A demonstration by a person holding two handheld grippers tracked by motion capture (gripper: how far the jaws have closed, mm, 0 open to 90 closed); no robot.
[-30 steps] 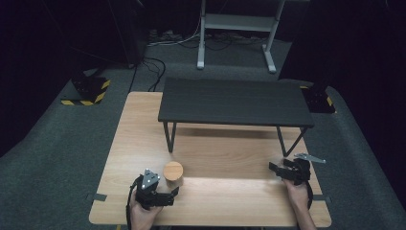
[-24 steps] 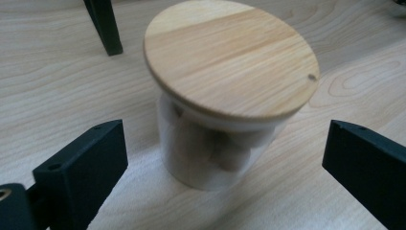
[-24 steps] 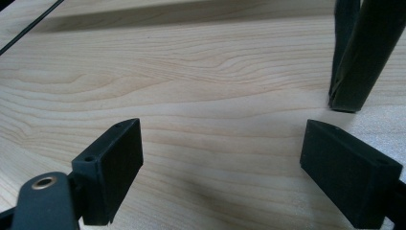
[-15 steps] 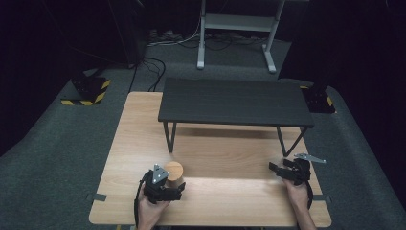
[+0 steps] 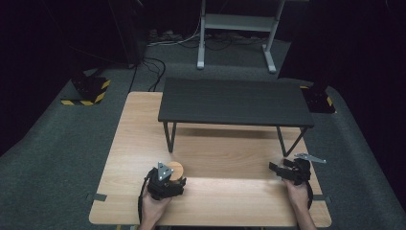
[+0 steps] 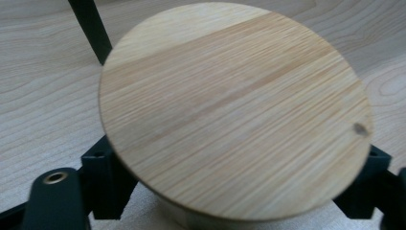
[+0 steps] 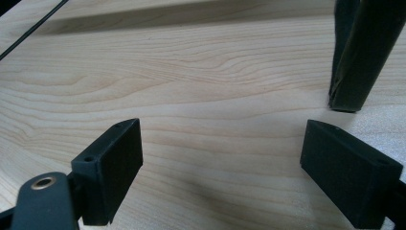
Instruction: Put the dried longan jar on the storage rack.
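Looks like my lab setup: dark curtained room, hazard-striped stand bases (cables everywhere), grey carpet.

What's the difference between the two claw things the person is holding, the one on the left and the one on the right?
The left gripper has its jaws set on either side of a round wooden lid; I cannot tell whether they press on it. The right gripper is open, with bare table between its jaws. The left gripper sits near the middle of the table's near edge; the right one sits by a leg of the small black bench. Both are black, hand-held and low over the table.
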